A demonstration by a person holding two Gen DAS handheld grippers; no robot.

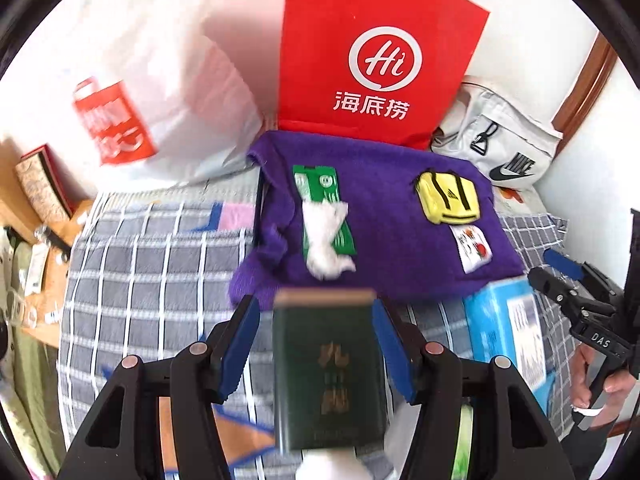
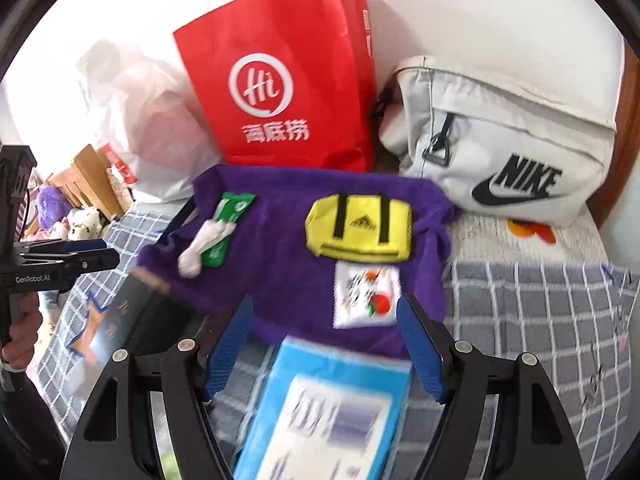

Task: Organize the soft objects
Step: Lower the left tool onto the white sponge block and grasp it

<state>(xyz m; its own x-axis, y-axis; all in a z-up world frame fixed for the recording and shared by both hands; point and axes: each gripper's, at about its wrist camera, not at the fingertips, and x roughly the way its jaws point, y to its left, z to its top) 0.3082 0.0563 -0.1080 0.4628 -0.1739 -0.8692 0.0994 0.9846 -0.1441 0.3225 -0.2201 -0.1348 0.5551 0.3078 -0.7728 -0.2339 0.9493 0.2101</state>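
Left wrist view: left gripper (image 1: pixel 316 344) jaws spread around a green book (image 1: pixel 330 376), not pinching; right gripper (image 2: pixel 326 344) jaws spread above a blue box (image 2: pixel 328 412).

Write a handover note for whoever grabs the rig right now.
Left hand-held gripper: open, dark green box between the fingers, pads not touching it.
Right hand-held gripper: open over the blue box, not gripping.
Purple towel lies spread on the checked bedspread. On it: green packet with white sock, yellow pouch, white sachet.
Done: soft items laid out on the towel.
Left: cannot tell; red bag and white bag stand behind.
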